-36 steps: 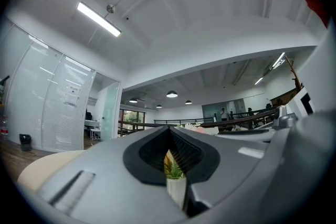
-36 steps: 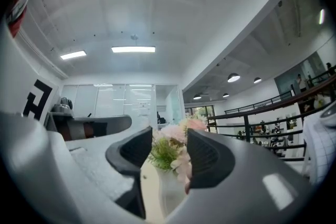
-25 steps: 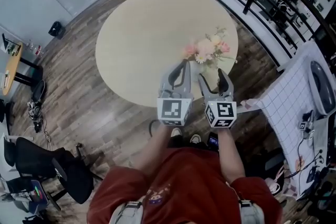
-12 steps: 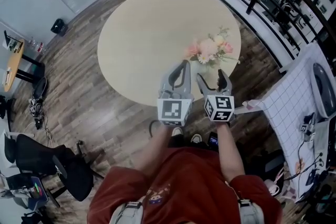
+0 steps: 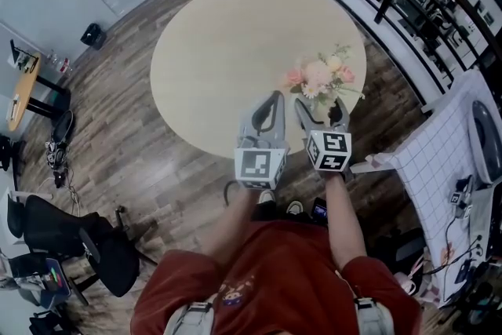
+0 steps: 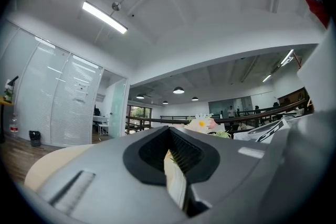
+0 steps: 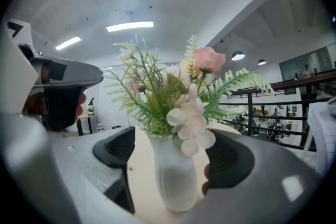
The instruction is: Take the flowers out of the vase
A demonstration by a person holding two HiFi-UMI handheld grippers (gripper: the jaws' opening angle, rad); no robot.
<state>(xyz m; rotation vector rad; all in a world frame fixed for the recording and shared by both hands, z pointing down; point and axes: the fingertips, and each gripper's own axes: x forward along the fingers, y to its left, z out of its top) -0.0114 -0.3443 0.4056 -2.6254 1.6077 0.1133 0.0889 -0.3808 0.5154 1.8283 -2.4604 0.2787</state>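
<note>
As my head view looks down, the pale round wooden table point(image 5: 220, 51) carries the bunch of pink and cream flowers point(image 5: 320, 76) near its right edge. Both tools are level just short of it. My left gripper point(image 5: 271, 100) hangs beside the bunch, I judge to leave the right one room.

The left gripper view shows its jaws pressed together on nothing, with only blossom tops beyond.

In the right gripper view, my right gripper point(image 7: 173, 162) has just been opening to its widest. The frosted white ribbed vase point(image 7: 176, 181) stands between the jaws, touched by neither pad, with the flowers' stems inside it. I'm straddling it, probably to steady it.
</note>
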